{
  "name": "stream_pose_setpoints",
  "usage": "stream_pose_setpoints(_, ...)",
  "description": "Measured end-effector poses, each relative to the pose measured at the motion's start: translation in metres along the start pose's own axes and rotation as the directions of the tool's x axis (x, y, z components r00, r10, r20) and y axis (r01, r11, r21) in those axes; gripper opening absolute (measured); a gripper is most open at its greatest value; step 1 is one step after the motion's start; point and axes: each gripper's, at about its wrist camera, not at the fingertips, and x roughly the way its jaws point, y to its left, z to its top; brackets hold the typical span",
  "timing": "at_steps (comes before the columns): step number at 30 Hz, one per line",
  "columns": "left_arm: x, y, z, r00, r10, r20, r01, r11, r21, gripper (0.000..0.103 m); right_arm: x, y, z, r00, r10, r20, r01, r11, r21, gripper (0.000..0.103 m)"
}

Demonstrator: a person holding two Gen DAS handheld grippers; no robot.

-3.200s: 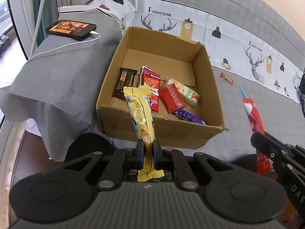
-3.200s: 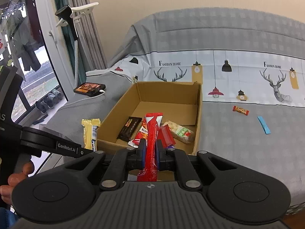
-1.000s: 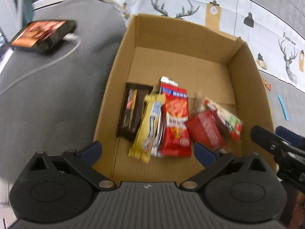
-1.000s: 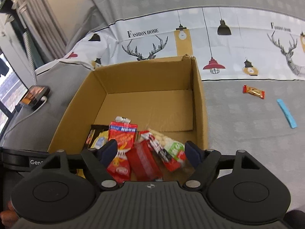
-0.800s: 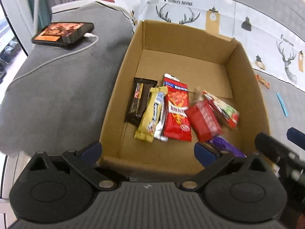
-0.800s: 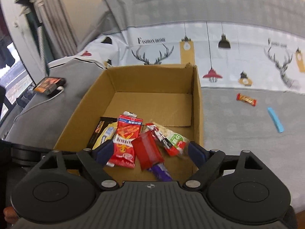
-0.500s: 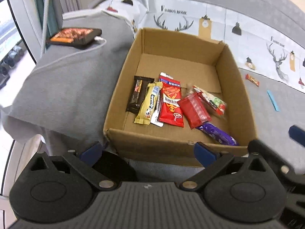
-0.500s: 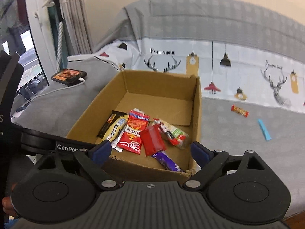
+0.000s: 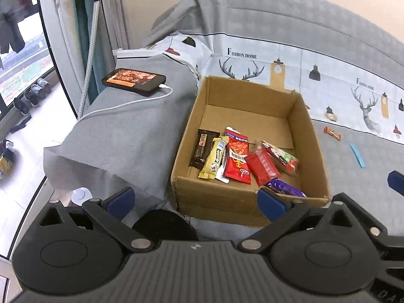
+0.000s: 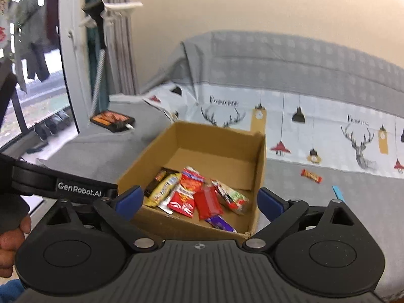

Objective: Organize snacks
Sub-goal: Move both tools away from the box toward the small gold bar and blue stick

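An open cardboard box (image 9: 313,136) (image 10: 260,169) stands on the covered sofa and holds several snacks: a dark chocolate bar (image 9: 203,147), a yellow bar (image 9: 213,161) (image 10: 164,185), a red crisp packet (image 9: 236,160), a red wafer pack (image 9: 262,166) (image 10: 208,202), a peanut bag (image 9: 282,156) and a purple bar (image 9: 286,192). My left gripper (image 9: 195,203) is open and empty, pulled back in front of the box. My right gripper (image 10: 199,199) is open and empty, also back from the box. An orange bar (image 9: 332,133) (image 10: 311,176) and a blue stick (image 9: 357,155) (image 10: 337,192) lie on the sofa to the right.
A phone (image 9: 133,79) on a white charging cable (image 9: 121,106) lies on the grey cloth left of the box. A window, curtains and a pole stand at the far left. The sofa backrest rises behind the box.
Both grippers released their snacks, the yellow bar and the long red one, into the box, opened, and pulled back and upward away from it.
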Motion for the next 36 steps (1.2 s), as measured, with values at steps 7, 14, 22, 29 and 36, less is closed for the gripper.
stream_pose_setpoints(7, -0.027, -0.009, -0.013, 0.999, -0.016, 0.049, 0.014, 0.999, 0.033, 0.103, -0.028, -0.005, -0.005, 0.999, -0.02, 0.047, 0.019, 0.999, 0.026, 0.1)
stream_pose_setpoints(14, -0.036, -0.01, -0.017, 0.998, -0.02, 0.068, 0.017, 0.999, 0.037, 0.103, -0.042, -0.002, -0.008, 0.996, -0.022, 0.087, 0.022, 1.0, 0.002, 0.102)
stream_pose_setpoints(22, -0.036, -0.008, -0.018, 0.998, -0.02, 0.06, 0.018, 0.999, 0.03, 0.103, -0.04, -0.004, -0.011, 0.997, -0.031, 0.073, 0.029, 0.999, 0.028, 0.102)
stream_pose_setpoints(29, -0.027, -0.01, -0.019, 0.999, -0.024, 0.032, 0.023, 0.999, 0.035, 0.103, -0.035, -0.01, -0.014, 0.998, -0.035, 0.052, 0.032, 0.998, 0.056, 0.102)
stream_pose_setpoints(36, -0.014, -0.017, -0.019, 1.0, -0.026, -0.012, 0.027, 0.998, 0.05, 0.103, -0.029, -0.02, -0.018, 0.998, -0.044, 0.033, 0.041, 0.995, 0.092, 0.102)
